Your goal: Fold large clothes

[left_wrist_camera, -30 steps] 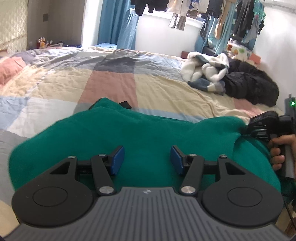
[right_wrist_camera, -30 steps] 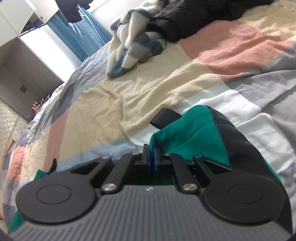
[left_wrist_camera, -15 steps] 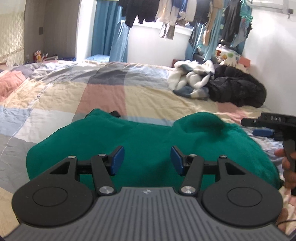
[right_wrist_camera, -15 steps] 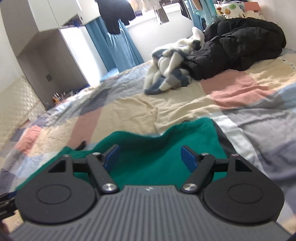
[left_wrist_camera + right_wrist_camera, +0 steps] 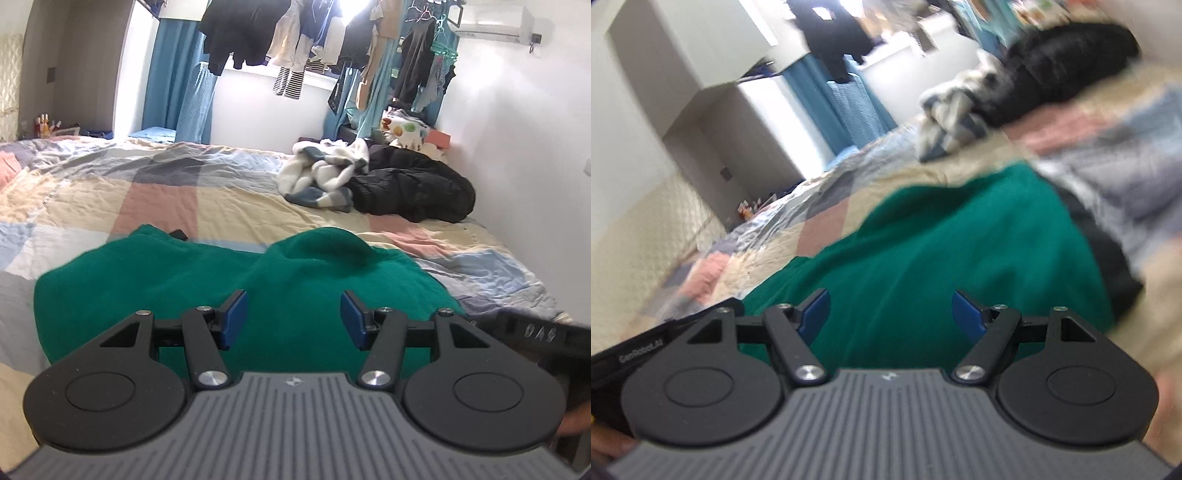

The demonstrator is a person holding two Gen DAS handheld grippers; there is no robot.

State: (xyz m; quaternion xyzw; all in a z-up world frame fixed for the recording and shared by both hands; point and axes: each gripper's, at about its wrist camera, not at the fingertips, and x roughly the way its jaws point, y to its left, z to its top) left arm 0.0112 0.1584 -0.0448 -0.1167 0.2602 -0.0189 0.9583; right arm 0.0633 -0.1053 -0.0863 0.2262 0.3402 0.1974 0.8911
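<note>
A green garment [image 5: 192, 280] with a black lining lies folded on the patchwork bedspread [image 5: 129, 192], a hump at its far edge. My left gripper [image 5: 293, 319] hovers above its near side, open, with nothing between the blue pads [image 5: 234, 314]. In the blurred right wrist view the same green garment [image 5: 942, 251] fills the middle. My right gripper [image 5: 892, 314] is open above it and holds nothing. The right gripper's black body [image 5: 539, 332] shows at the right edge of the left wrist view.
A white and grey knit [image 5: 325, 177] and a black jacket [image 5: 413, 188] lie heaped at the bed's far right by the wall. Clothes hang on a rail [image 5: 332, 37] before the window. Blue curtains [image 5: 177, 85] and a headboard [image 5: 639, 236] bound the bed.
My right gripper let go of the green garment's edge, opened wide and drew back and up. My left gripper, open throughout, also pulled back and rose. The garment stayed on the bed.
</note>
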